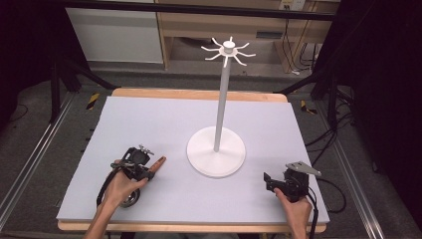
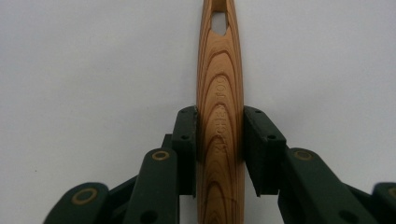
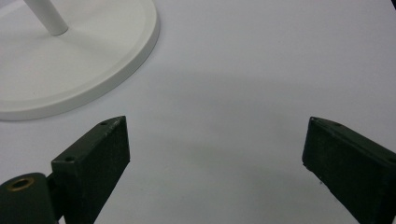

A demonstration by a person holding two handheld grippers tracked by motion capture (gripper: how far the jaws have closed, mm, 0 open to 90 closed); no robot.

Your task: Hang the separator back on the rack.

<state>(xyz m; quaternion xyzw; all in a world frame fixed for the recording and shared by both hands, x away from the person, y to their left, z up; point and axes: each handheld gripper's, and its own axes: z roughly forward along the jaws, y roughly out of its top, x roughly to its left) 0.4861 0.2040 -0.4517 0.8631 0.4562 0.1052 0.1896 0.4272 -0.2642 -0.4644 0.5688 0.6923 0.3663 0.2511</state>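
Note:
A wooden utensil handle (image 2: 219, 107), with a hanging hole near its far end and engraved lettering, lies between the jaws of my left gripper (image 2: 219, 116), which is shut on it. From above, the handle (image 1: 158, 164) pokes out to the right of the left gripper (image 1: 147, 172) at the table's front left. A white stand (image 1: 216, 152) with a round base, a tall pole and a ring of hooks (image 1: 228, 50) on top stands mid-table. My right gripper (image 1: 268, 180) is at the front right, open over bare table (image 3: 215, 126), with the stand's base (image 3: 70, 70) ahead on its left.
A pale lavender mat (image 1: 149, 119) covers the wooden table. Metal rails run along both sides of the table on the floor, and cables lie at the right. Wooden furniture stands behind the table.

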